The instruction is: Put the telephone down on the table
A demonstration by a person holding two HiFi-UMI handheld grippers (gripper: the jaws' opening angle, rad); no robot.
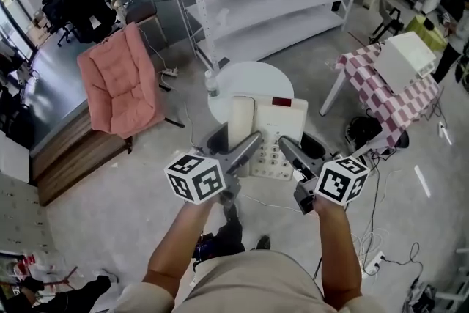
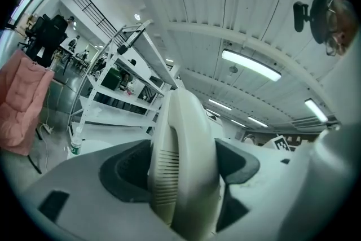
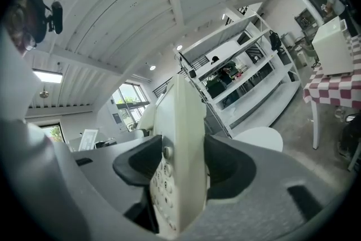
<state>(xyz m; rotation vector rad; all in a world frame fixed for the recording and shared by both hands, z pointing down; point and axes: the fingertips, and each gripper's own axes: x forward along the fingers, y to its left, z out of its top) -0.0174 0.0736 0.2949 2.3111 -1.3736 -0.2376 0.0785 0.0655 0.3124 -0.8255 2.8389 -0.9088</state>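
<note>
A cream-white desk telephone [image 1: 270,134] with its handset on the left side and a keypad hangs in the air above the round white table [image 1: 233,84]. My left gripper [image 1: 253,145] is shut on the handset side of the telephone [image 2: 183,163]. My right gripper [image 1: 288,151] is shut on the keypad edge of the telephone [image 3: 177,166]. Both grippers point away from me and tilt upward, so the gripper views look at the ceiling. The phone covers the near part of the table.
A clear bottle [image 1: 212,83] stands at the table's left edge. A pink padded chair [image 1: 121,80] is to the left, white metal shelving [image 1: 264,4] behind, a checkered-cloth table [image 1: 388,88] with a white box to the right. Cables lie on the floor.
</note>
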